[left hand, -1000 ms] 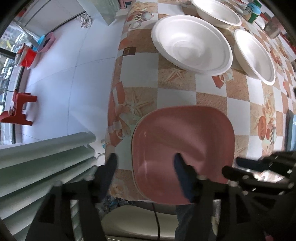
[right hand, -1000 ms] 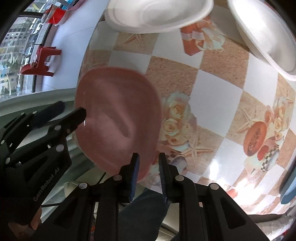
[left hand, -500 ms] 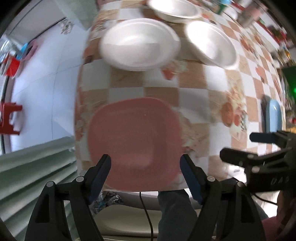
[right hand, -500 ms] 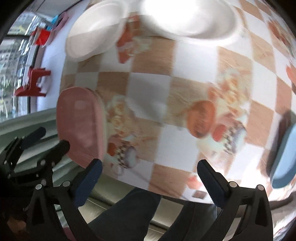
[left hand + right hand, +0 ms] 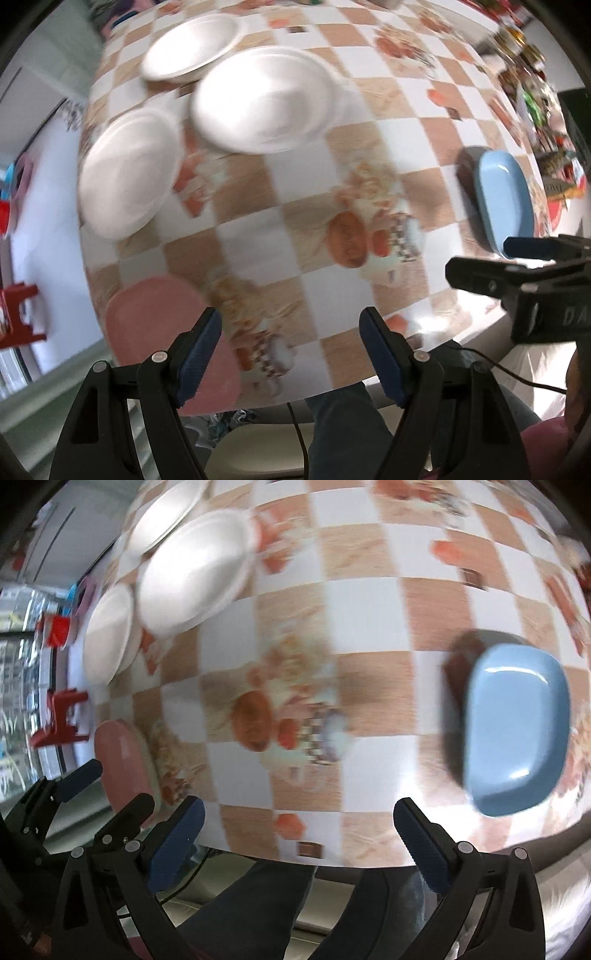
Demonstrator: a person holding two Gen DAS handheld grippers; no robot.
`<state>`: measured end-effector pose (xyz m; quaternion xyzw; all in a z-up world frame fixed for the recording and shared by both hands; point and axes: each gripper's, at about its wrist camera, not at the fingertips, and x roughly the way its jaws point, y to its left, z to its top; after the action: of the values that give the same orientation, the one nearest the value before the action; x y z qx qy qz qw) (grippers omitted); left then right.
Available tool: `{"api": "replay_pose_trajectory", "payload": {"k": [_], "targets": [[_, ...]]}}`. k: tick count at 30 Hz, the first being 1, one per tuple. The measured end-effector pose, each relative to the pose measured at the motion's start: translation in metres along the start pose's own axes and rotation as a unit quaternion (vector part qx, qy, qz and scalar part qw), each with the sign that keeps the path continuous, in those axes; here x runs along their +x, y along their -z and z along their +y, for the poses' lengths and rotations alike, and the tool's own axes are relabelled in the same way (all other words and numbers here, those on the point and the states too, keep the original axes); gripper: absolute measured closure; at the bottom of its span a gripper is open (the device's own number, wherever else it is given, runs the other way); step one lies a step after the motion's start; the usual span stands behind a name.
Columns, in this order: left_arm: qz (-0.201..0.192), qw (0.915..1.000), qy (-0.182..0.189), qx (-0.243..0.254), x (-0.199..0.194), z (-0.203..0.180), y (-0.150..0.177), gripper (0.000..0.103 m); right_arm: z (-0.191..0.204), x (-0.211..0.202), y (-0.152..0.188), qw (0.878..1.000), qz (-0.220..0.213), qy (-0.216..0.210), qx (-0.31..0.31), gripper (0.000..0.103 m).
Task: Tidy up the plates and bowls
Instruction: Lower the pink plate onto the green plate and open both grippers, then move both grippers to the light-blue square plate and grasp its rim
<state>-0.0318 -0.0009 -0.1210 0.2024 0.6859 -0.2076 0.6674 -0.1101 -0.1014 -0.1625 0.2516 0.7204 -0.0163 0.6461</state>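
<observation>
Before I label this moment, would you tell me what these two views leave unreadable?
- White bowls: both views are motion-blurred, so rims and whether neighbours touch are unclear.
- Pink plate: left view, near edge hidden behind the left tool.
- Blue plate: a dark shape beside it, shadow or another dish, unclear.
- Items at the table's far end: too small and blurred to identify.

Only legible lettering: "DA", cut off by the frame's right edge, on the right gripper (image 5: 532, 258) body, left wrist view.
</observation>
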Motion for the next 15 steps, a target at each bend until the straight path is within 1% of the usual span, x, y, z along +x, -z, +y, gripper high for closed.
{"api": "replay_pose_trajectory", "payload": {"k": [6, 11, 15], "targets": [[0.0, 0.9995, -0.001, 0.032, 0.001, -0.038, -0.019, 0.023, -0.049, -0.012, 0.001, 0.999, -0.015, -0.002, 0.044, 0.0], [0.001, 0.9988, -0.007, 0.049, 0.003, -0.063, -0.031, 0.023, -0.079, -0.02, 0.003, 0.997, -0.024, -0.003, 0.067, 0.0], [0.011, 0.9979, -0.01, 0.064, 0.011, -0.081, -0.036, 0.023, -0.106, -0.029, 0.003, 0.995, -0.036, -0.006, 0.091, 0.0]]}}
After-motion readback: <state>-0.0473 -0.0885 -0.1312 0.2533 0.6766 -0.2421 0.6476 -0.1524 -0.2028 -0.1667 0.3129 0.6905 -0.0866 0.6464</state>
